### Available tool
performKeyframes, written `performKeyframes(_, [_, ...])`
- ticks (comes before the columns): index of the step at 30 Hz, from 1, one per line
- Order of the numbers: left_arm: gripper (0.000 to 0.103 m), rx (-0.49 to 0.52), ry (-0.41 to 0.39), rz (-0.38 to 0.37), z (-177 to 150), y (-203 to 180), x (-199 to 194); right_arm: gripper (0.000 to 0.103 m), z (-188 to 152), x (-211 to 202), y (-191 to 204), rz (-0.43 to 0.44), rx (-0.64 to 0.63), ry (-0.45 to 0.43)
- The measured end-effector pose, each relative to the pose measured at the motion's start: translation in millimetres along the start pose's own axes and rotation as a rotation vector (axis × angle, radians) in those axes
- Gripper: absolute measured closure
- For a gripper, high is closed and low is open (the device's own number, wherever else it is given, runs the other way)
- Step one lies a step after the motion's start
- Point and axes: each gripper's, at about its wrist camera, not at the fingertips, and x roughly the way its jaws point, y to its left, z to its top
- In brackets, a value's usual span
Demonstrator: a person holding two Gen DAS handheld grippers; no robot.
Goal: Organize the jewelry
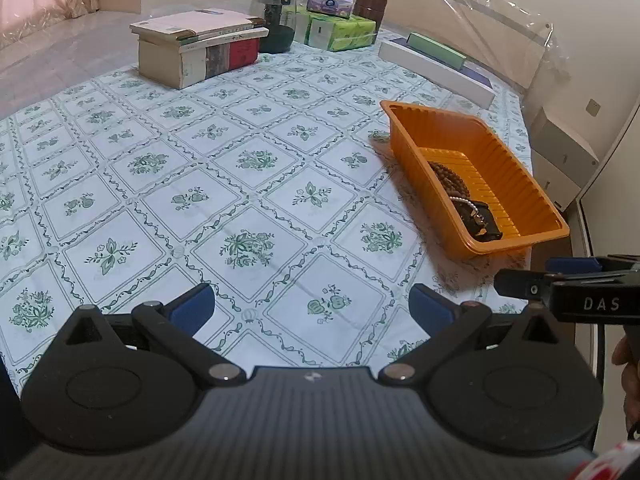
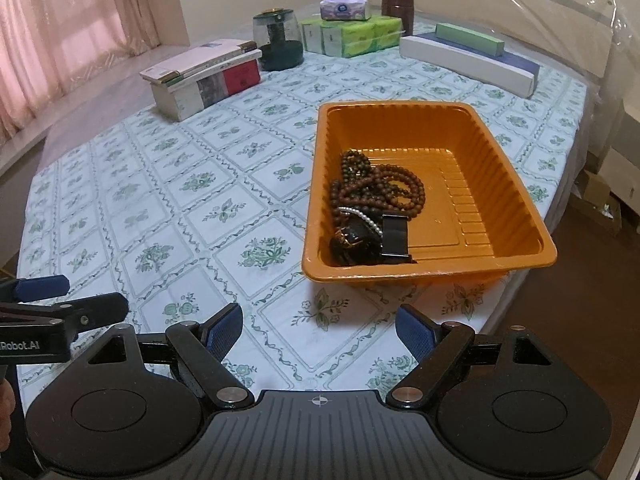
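Note:
An orange plastic tray [image 2: 480,128] stands on the patterned tablecloth near the table's right front edge; it also shows in the left wrist view [image 1: 516,160]. Inside lie brown bead strands [image 2: 376,188], a thin white pearl bracelet [image 2: 366,218] and a black watch-like piece [image 2: 394,236], bunched at the near left corner. My right gripper [image 2: 320,330] is open and empty, just short of the tray's near rim. My left gripper [image 1: 312,306] is open and empty over bare cloth, left of the tray. Each gripper shows at the edge of the other's view.
At the table's far side stand a stack of books [image 2: 204,76], a dark glass jar [image 2: 278,40], green tissue packs [image 2: 352,36] with a tissue box on top, a brown box [image 2: 397,6] and long flat boxes [image 2: 472,58]. The table's edge drops off right of the tray.

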Motion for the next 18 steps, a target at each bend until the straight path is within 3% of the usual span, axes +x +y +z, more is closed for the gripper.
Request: performKeyframes(18, [0.000, 0.016, 0.003, 0.019, -0.1, -6.3, 3.2, 0.020, -0.9, 3.5, -1.9, 0.009, 0.009, 0.008])
